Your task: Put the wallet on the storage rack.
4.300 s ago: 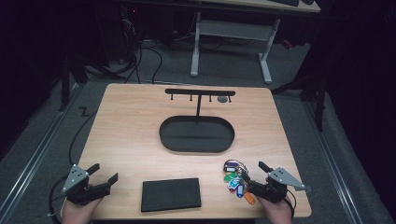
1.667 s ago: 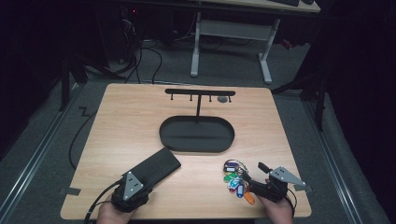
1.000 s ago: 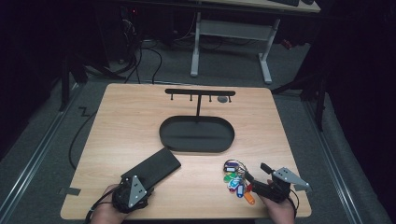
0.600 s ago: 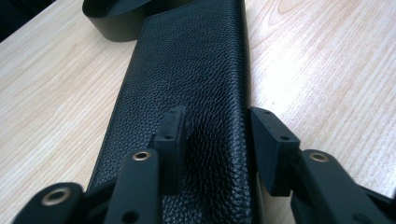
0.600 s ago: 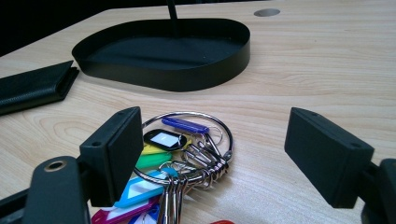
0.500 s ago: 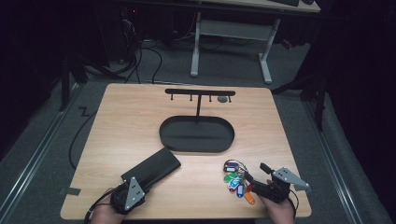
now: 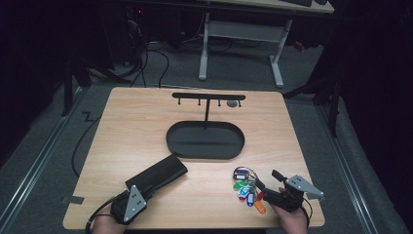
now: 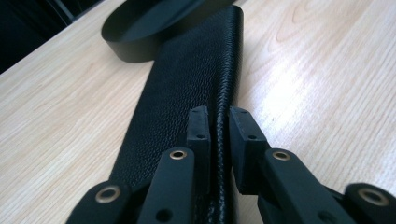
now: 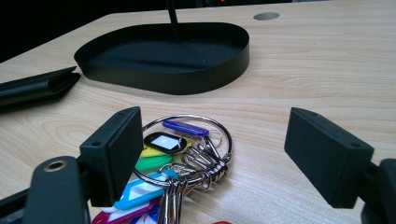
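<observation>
We clamp the left gripper [image 8: 215,133] on the wallet's [image 7: 158,175] stitched edge, steering it toward the tray [image 7: 205,141] at 1 o'clock; our right gripper [image 9: 212,154] waits, jaws spread (holding nothing), over the keys [image 9: 180,163].

The tabletop [image 7: 146,126] is lit evenly from above, while the surroundings are left dark. Pale glare is seen on the wood just right of the left hand-held gripper [image 8: 218,122]. Its near arms are rendered softly blurred.
</observation>
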A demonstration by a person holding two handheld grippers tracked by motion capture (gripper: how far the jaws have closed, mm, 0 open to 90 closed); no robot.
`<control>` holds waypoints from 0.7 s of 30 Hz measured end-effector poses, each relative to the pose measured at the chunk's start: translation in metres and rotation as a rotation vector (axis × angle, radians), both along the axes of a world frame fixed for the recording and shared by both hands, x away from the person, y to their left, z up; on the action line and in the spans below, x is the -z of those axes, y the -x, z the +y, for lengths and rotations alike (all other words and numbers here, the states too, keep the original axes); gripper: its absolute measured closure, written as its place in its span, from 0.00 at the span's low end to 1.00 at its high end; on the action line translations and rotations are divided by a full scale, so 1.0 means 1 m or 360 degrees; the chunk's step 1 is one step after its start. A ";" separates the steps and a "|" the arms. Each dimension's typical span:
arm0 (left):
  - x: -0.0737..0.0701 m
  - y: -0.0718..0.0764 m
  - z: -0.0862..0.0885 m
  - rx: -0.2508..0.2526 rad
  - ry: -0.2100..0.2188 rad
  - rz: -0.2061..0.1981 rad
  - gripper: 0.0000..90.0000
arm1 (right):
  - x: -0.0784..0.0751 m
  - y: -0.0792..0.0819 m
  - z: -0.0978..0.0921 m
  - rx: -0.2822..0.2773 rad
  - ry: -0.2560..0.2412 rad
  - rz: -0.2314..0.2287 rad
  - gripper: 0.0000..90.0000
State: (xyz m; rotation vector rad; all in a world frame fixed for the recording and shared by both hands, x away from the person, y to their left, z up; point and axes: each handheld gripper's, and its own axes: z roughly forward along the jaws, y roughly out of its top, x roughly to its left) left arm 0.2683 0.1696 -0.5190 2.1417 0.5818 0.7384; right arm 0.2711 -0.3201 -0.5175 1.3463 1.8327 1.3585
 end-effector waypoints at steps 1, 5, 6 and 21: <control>-0.002 0.000 0.002 -0.0005 0.0023 0.0000 0.89 | 0.000 0.000 0.000 0.0000 0.0000 -0.0001 0.22; -0.008 0.000 0.008 -0.0020 0.0108 0.0007 0.90 | 0.000 0.000 0.000 0.0002 -0.0002 0.0006 0.22; -0.010 0.001 0.009 -0.0020 0.0133 0.0010 0.90 | 0.000 0.000 0.000 0.0002 -0.0002 0.0007 0.22; -0.026 0.003 0.024 -0.0021 0.0427 0.0085 0.92 | 0.000 -0.001 0.001 0.0000 0.0008 0.0008 0.22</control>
